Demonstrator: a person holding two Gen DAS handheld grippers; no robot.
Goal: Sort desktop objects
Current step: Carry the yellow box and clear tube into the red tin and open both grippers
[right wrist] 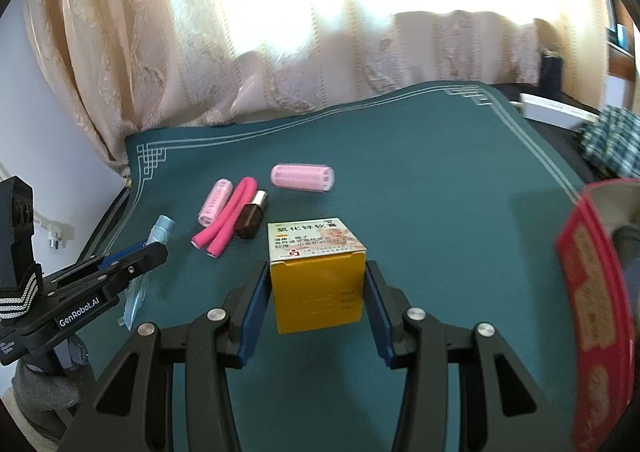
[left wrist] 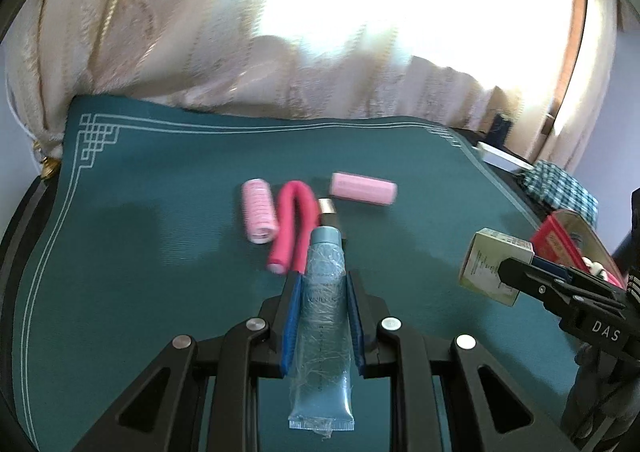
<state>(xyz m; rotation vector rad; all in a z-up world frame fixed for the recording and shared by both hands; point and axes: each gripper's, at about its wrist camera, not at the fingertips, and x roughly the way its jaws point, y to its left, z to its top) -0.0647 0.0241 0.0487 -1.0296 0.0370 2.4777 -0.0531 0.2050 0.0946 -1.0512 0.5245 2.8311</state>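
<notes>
While the left gripper (left wrist: pixel 323 312) clamps its blue pads on a pale blue cosmetic tube (left wrist: pixel 323 328), cap pointing away and crimped end hanging toward the camera, the tube is held clear above the teal desk mat (left wrist: pixel 160 252). Over the mat's right part, the right gripper (right wrist: pixel 318 292) has its jaws closed on a small yellow carton (right wrist: pixel 318 288) with a printed white top, the pads pressing its two sides.

On the mat beyond the tube lie a folded hot-pink foam curler (left wrist: pixel 290 226), a pale pink hair roller (left wrist: pixel 259 215) just left of it, and a brown lipstick with a metal cap (right wrist: pixel 251 220) just right of it. A second pale pink hair roller (left wrist: pixel 363 188) lies apart, farther away and to the right. A red tin (right wrist: pixel 592 304) stands at the near right edge, blurred, close beside the carton's gripper. Cream curtains (right wrist: pixel 160 51) hang behind the mat, and checked cloth (right wrist: pixel 612 139) sits at the far right.
</notes>
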